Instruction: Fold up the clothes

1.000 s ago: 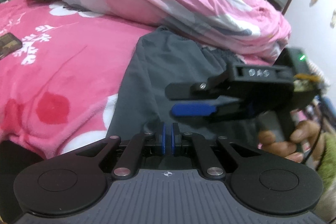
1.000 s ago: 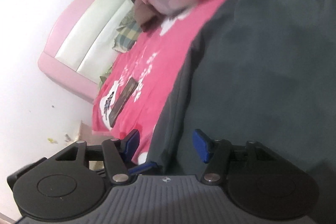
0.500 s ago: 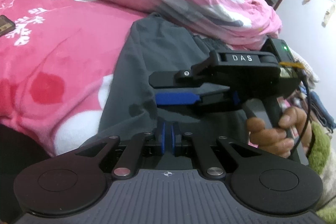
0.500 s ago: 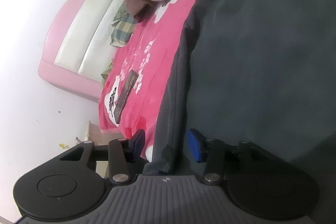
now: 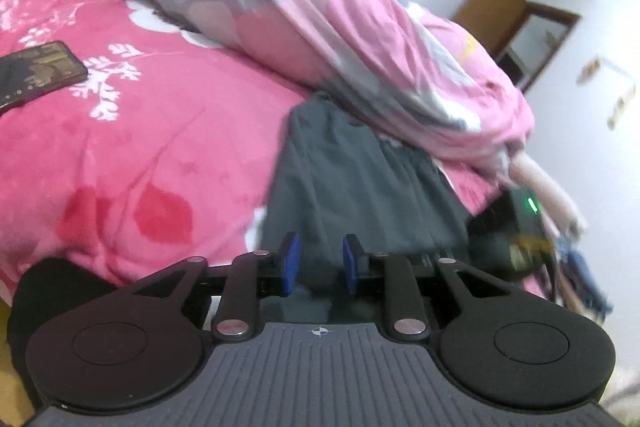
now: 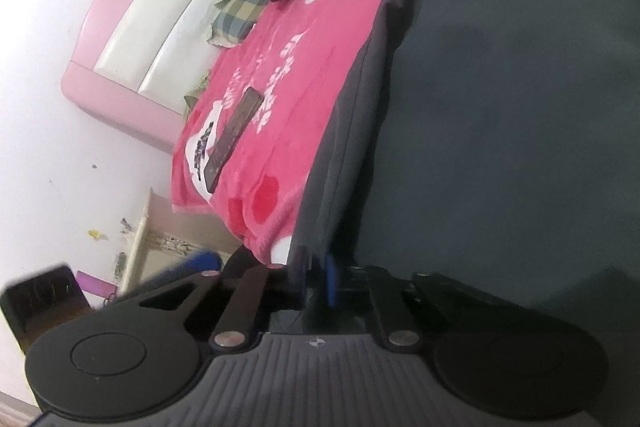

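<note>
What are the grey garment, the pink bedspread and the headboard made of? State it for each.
Grey garment: thin woven or knit fabric, matte; it creases softly and shows a stitched hem. Pink bedspread: plush fleece, seemingly; fuzzy nap, faint sheen. Headboard: padded cream panels, probably faux leather, glossy, in a smooth pink frame; material uncertain.

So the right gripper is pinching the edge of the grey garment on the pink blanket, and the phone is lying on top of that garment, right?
Not quite. The phone lies on the pink blanket, apart from the grey garment, as the right wrist view shows. The right gripper is indeed pinching the garment's edge.
</note>
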`<state>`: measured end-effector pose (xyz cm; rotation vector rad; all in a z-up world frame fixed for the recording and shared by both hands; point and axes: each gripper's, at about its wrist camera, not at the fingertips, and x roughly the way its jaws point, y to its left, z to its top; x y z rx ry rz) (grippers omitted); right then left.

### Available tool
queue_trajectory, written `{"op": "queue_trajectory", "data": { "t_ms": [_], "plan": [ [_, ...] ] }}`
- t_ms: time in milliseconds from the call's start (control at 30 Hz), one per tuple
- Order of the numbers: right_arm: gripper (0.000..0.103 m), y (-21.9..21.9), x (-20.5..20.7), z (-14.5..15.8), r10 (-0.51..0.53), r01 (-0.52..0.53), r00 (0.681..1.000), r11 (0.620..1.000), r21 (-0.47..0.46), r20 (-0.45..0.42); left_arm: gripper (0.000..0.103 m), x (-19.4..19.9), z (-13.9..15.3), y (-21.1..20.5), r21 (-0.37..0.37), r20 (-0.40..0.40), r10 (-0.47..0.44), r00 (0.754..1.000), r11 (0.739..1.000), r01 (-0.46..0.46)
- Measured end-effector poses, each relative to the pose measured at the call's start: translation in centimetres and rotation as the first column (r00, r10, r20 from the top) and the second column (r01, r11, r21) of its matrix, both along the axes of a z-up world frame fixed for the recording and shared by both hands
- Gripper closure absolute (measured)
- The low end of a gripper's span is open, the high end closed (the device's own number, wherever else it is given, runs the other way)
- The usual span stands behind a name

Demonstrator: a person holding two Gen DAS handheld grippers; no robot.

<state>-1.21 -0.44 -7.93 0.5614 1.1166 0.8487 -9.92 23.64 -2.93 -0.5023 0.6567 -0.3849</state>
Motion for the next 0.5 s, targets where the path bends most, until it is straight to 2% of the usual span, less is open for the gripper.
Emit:
{"op": "queue_trajectory", "data": {
  "t_ms": [67,133,200,233,300,400,500],
  "plan": [
    [0.099,-0.1,-0.4,0.4,-0.002,0.002,1.000,1.000,-0.005,0.025,0.075,2.0,0.0,-0.6,0.038,-0.030,0.019,0.999,0.999,-0.018],
    [0.100,0.0,-0.8,1.0,-0.003,0.003,0.998,1.000,-0.014,0.058,0.075,4.4,0.0,-2.1,0.159,-0.071,0.050,0.996,0.986,-0.038],
    [0.100,0.0,-1.3,1.6,-0.004,0.006,0.996,1.000,-0.025,0.091,0.074,6.5,0.0,-3.7,0.259,-0.078,0.056,0.995,0.965,-0.034],
    [0.100,0.0,-1.5,1.9,-0.005,0.009,0.995,0.999,-0.031,0.103,0.073,7.5,0.0,-4.5,0.275,-0.075,0.039,0.996,0.961,-0.017],
    [0.101,-0.2,-1.9,2.2,-0.008,0.013,0.993,0.999,-0.036,0.118,0.064,9.2,0.1,-5.5,0.297,-0.075,0.014,0.997,0.955,0.009],
    [0.101,-0.7,-2.5,2.7,-0.012,0.018,0.991,0.999,-0.043,0.135,0.061,11.6,0.3,-6.9,0.368,-0.084,0.007,0.996,0.929,0.025],
    [0.101,-1.4,-3.1,3.1,-0.020,0.027,0.989,0.999,-0.046,0.150,0.057,13.9,0.1,-7.7,0.384,-0.117,-0.015,0.993,0.921,0.059]
  ]
}}
